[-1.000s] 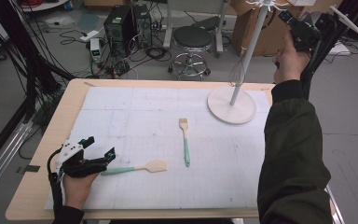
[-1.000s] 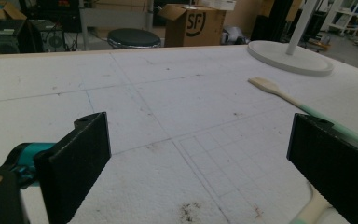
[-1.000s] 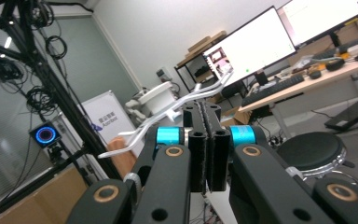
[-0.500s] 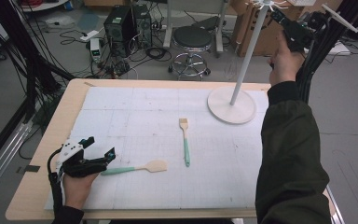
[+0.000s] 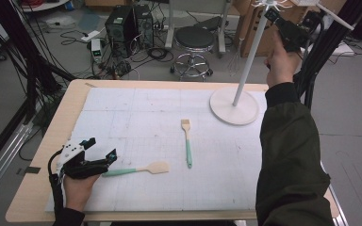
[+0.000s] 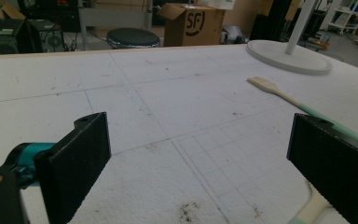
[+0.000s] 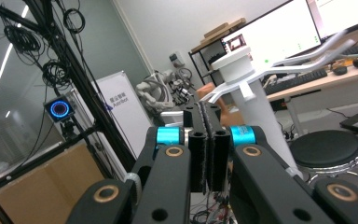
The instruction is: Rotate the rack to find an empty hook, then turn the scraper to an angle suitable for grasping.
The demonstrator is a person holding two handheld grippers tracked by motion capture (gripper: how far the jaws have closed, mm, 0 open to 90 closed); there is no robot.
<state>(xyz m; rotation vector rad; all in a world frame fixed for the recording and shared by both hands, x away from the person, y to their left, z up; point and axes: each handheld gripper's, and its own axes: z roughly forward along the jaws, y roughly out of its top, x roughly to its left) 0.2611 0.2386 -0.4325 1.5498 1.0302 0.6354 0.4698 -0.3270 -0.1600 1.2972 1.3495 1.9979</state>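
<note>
1. Nearest the left gripper (image 5: 101, 153), a wooden spatula (image 5: 139, 169) lies flat, teal handle toward 9 o'clock, blade toward 3
2. That gripper's jaws gape wide, empty
3. A brush (image 5: 187, 143) runs 12 to 6, bristles far
4. Right gripper (image 5: 274, 16), raised by the white stand (image 5: 245, 66), is clamped closed on nothing

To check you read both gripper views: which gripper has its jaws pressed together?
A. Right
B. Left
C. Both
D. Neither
A: the right gripper has its jaws pressed flat together, up by the stand's top, while the left gripper has its jaws wide apart over the mat.
</note>
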